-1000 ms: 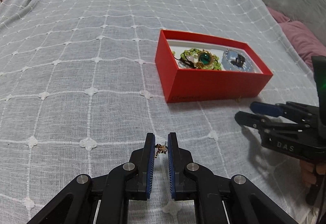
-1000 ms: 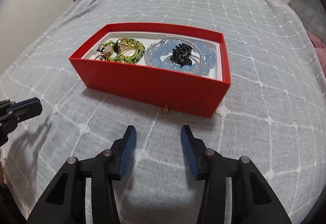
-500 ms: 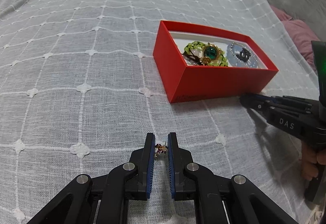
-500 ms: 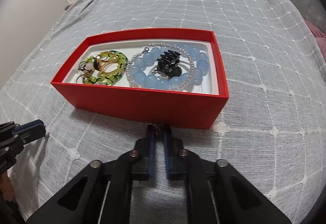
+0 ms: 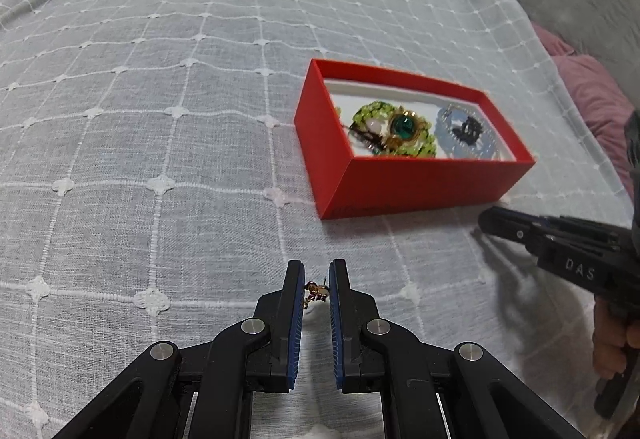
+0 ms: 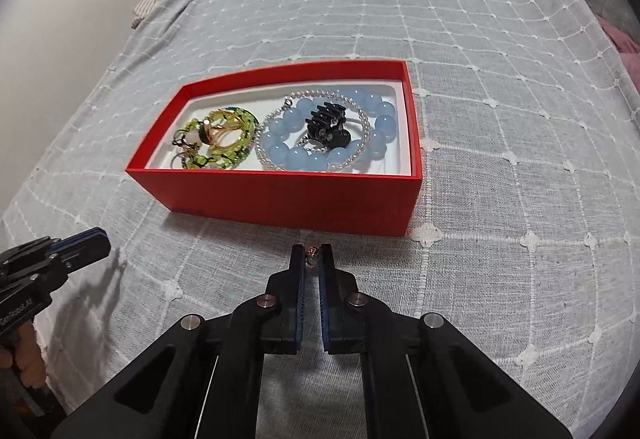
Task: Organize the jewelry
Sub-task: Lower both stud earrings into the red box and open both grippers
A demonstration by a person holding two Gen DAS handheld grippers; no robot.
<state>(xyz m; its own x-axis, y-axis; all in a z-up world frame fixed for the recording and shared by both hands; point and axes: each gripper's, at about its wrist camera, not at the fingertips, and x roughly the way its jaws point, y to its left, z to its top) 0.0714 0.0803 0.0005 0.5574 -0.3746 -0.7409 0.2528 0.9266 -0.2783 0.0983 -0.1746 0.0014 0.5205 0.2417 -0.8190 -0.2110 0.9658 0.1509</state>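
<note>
Right claw (image 6: 311, 257) pinched small earring (image 6: 311, 252); red box (image 6: 304, 205) lay just ahead, slightly left. Left claw (image 5: 316, 285) pinched other earring (image 5: 316, 293).

"DAS" is printed in white on the right gripper (image 5: 576, 259), lower right of the left wrist view; other lettering cannot be read.
</note>
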